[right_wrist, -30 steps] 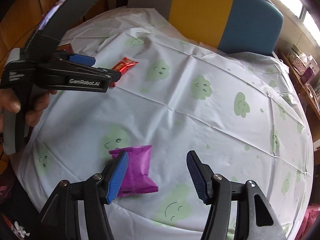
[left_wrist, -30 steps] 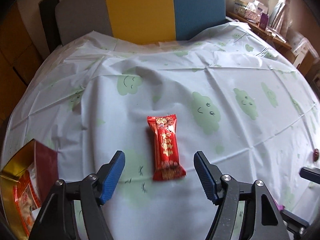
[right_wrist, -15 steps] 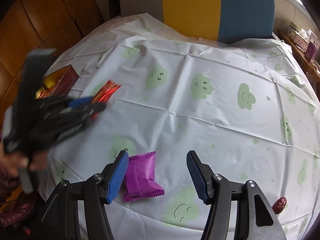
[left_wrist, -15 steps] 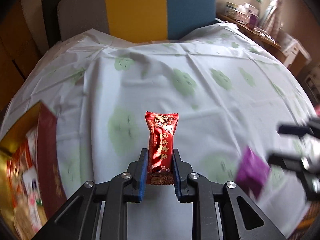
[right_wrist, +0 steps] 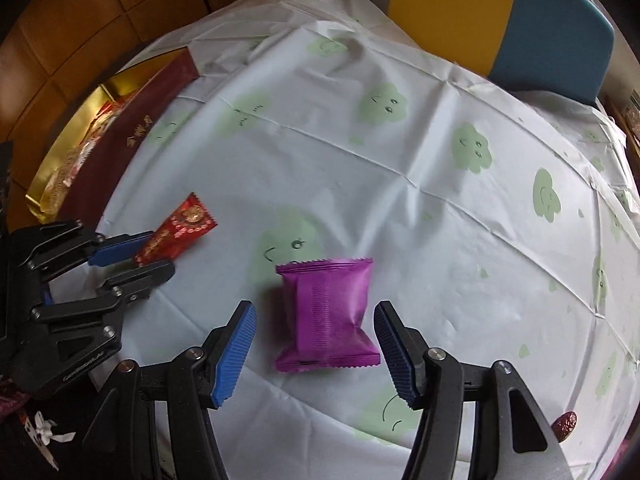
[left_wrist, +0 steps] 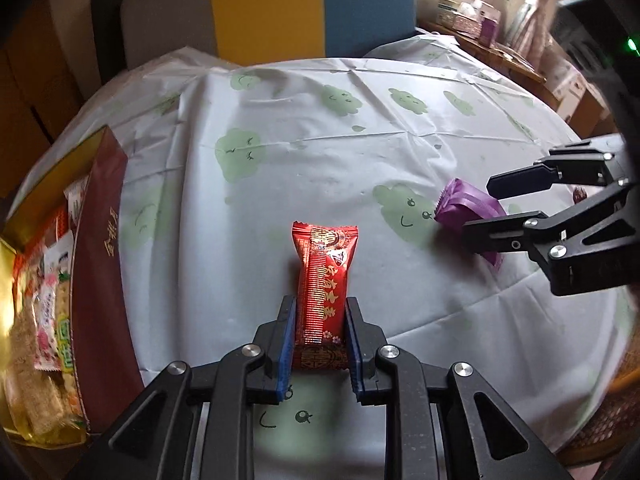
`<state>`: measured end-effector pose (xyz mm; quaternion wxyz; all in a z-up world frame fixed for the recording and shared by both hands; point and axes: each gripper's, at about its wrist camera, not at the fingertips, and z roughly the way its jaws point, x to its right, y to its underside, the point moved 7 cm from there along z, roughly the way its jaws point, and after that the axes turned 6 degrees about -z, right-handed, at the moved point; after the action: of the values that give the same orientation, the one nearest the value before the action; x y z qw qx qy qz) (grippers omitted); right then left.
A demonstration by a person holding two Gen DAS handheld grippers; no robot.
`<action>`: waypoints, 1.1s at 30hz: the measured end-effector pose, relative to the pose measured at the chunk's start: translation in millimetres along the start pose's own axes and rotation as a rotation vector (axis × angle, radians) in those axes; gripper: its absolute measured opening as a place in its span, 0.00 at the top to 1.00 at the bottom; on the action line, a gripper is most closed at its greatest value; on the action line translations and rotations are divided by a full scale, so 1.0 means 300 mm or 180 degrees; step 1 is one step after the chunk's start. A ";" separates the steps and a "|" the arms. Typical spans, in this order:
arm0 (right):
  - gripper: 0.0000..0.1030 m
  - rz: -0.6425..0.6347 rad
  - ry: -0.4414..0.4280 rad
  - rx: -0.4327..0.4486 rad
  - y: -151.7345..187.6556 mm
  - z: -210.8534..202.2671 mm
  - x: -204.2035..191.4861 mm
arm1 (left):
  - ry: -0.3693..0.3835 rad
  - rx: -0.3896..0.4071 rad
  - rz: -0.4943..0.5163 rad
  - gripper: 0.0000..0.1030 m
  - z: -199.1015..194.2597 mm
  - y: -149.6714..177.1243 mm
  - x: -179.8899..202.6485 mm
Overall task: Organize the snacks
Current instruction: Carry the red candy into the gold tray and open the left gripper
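Note:
My left gripper (left_wrist: 320, 344) is shut on a red snack packet (left_wrist: 324, 280) and holds it above the tablecloth; the packet also shows in the right wrist view (right_wrist: 176, 236), with the left gripper (right_wrist: 136, 256) around it. My right gripper (right_wrist: 316, 344) is open, its jaws on either side of a purple snack packet (right_wrist: 326, 316) that lies on the cloth. The purple packet (left_wrist: 468, 208) and the right gripper (left_wrist: 492, 208) also show at the right of the left wrist view. A dark red box (left_wrist: 96, 264) with a gold inside holds several snacks at the left.
The round table has a white cloth (right_wrist: 400, 160) with green smiling clouds. A small red date (right_wrist: 565, 424) lies near the front right edge. A chair (left_wrist: 280, 8) in grey, yellow and blue stands behind the table. A side shelf (left_wrist: 480, 28) holds boxes at the back right.
My left gripper closed on the red packet, lifted it and swung toward the box. My right gripper moved over the purple packet, which now lies between its open jaws.

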<state>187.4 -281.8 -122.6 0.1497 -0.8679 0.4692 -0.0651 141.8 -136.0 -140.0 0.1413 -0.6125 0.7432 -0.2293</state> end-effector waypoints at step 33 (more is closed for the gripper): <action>0.65 -0.0292 0.0364 0.0076 -0.007 0.030 -0.039 | -0.0094 0.0187 0.0032 0.77 -0.018 0.012 0.012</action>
<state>184.9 -269.1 -130.1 0.1299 -0.8815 0.4358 -0.1269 135.4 -138.0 -136.9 0.1714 -0.6076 0.7370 -0.2412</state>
